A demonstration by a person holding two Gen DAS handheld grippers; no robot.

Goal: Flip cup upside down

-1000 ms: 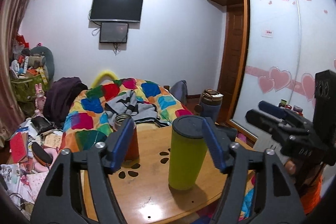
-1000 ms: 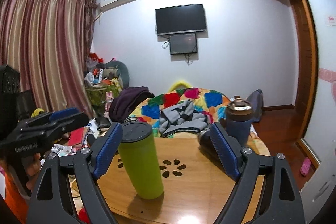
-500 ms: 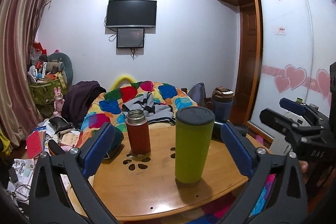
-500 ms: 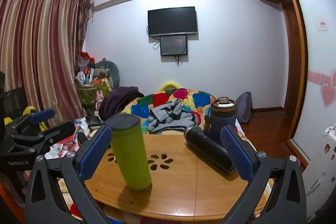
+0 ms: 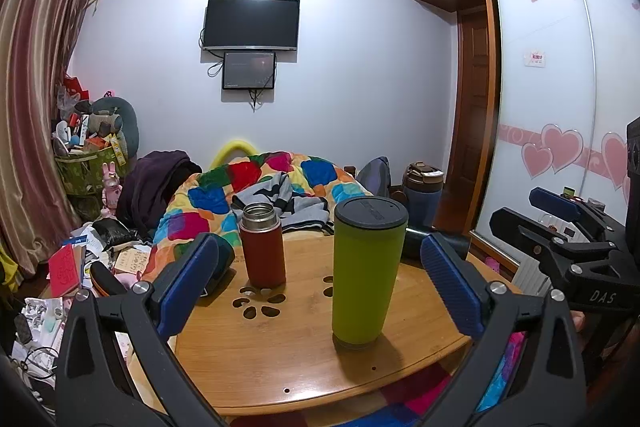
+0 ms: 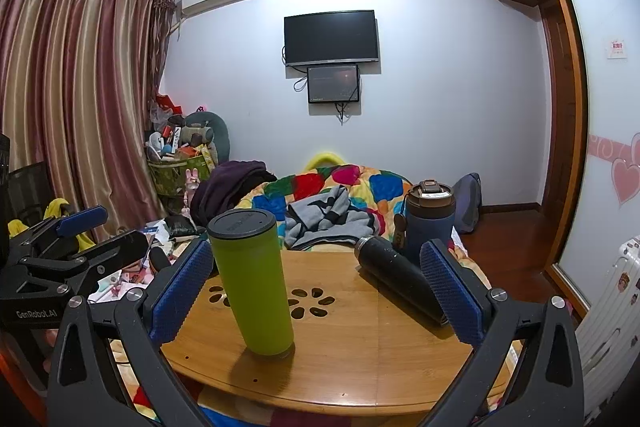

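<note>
A tall lime-green cup (image 5: 366,273) with a dark flat end on top stands on the round wooden table (image 5: 288,359). It also shows in the right wrist view (image 6: 254,279). My left gripper (image 5: 320,283) is open and empty, drawn back from the cup, which stands between and beyond its blue pads. My right gripper (image 6: 316,291) is open and empty too, with the cup just right of its left pad. Each gripper shows at the edge of the other's view.
A red flask (image 5: 262,245) with a steel neck stands left of the cup. A black bottle (image 6: 400,281) lies on its side at the table's right, with a dark blue mug (image 6: 430,227) behind it. A colourful quilt (image 6: 344,191) and floor clutter lie beyond.
Both grippers have pulled back from the cup and opened wider. The left one was close around the cup a second ago. The cup stands in the same place.
</note>
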